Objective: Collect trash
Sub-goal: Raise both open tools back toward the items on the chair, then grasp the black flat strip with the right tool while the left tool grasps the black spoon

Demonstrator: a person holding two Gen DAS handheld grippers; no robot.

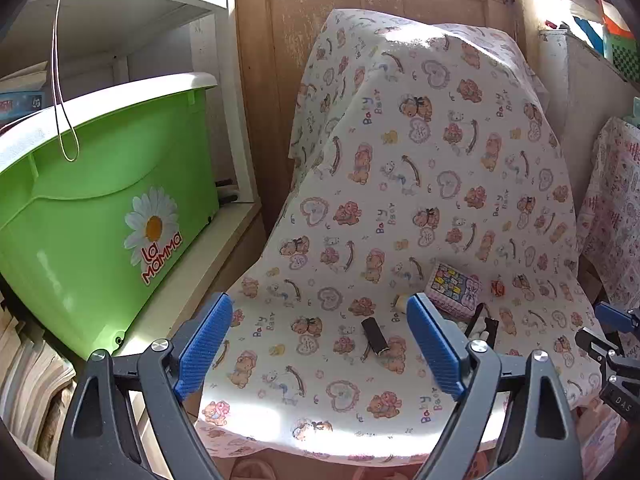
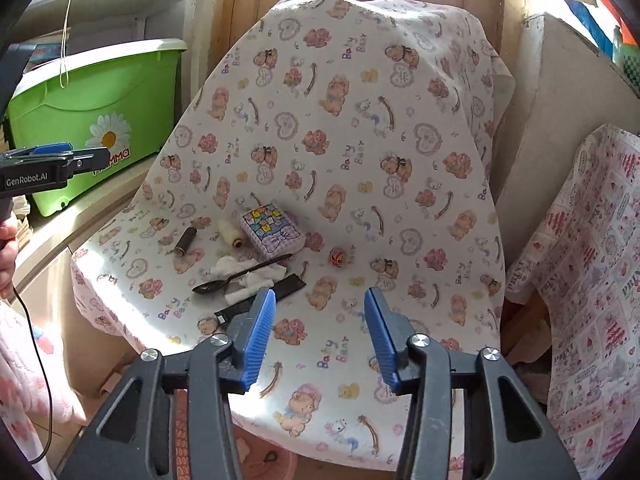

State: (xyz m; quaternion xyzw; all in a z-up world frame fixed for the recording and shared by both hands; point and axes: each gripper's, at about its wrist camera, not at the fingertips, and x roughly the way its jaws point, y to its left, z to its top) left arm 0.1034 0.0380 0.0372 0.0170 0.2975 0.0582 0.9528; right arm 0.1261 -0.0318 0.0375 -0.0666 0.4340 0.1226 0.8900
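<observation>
Left wrist view, setting: a chair point(image 1: 420, 208) draped in a white cloth printed with teddy bears; a green plastic tub point(image 1: 104, 220) with a daisy sticker stands on a shelf to its left.
Left wrist view, left gripper point(image 1: 320, 344): jaws wide apart with nothing between the blue pads, hanging above the seat.
Left wrist view, seat items: a small dark cylinder point(image 1: 375, 338) lies between the fingers in the frame; a patterned little box point(image 1: 456, 288) sits beyond the right pad.
Right wrist view, right gripper point(image 2: 320, 336): jaws partly apart, empty, above the front of the seat.
Right wrist view, trash: crumpled white tissue point(image 2: 244, 276), torn and lumpy, lies mid-seat just left of the gripper, under a black spoon point(image 2: 240, 276) and touching a flat black strip point(image 2: 260, 296).
Right wrist view, neighbours: a cream thread spool point(image 2: 230, 232) and a small orange ball point(image 2: 337, 256) lie nearby.
Risk, wrong pick: the spoon rests on the tissue, so a grab could lift or flick the spoon with it.
Risk, cloth: pads closing low may pinch the loose cover and drag everything.
Risk, tissue: soft paper may tear and leave scraps.
</observation>
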